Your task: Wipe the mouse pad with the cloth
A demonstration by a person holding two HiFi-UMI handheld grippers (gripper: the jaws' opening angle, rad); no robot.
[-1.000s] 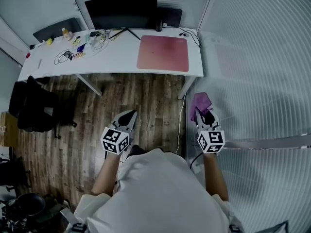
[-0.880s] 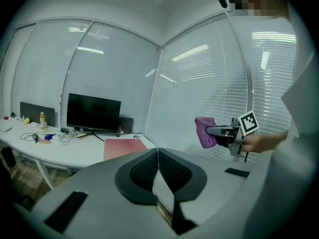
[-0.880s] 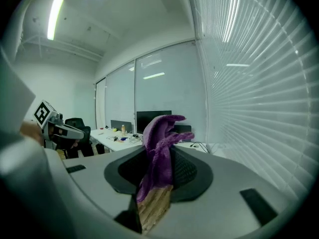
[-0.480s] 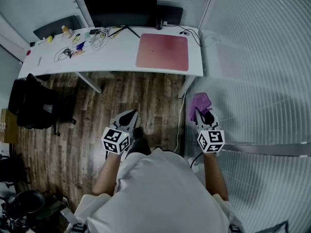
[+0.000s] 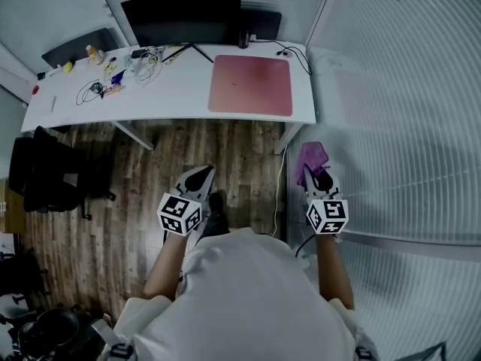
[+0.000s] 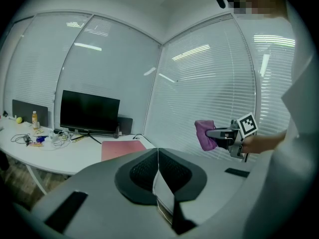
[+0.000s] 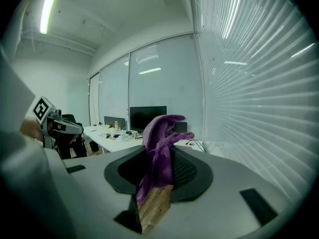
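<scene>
Head view: the right gripper (image 5: pixel 314 173), right of centre, has its jaws clamped on the purple cloth (image 5: pixel 312 156). The left gripper (image 5: pixel 197 177), left of centre, has its jaws pressed together, empty. The pink mouse pad (image 5: pixel 251 86) lies on the white desk (image 5: pixel 173 89) at upper centre, well apart from both.

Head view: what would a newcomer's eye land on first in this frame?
The purple cloth clamped in the right gripper, held beside the blinds. Next, the pink mouse pad at the right end of the white desk. The left gripper is shut and empty.
</scene>
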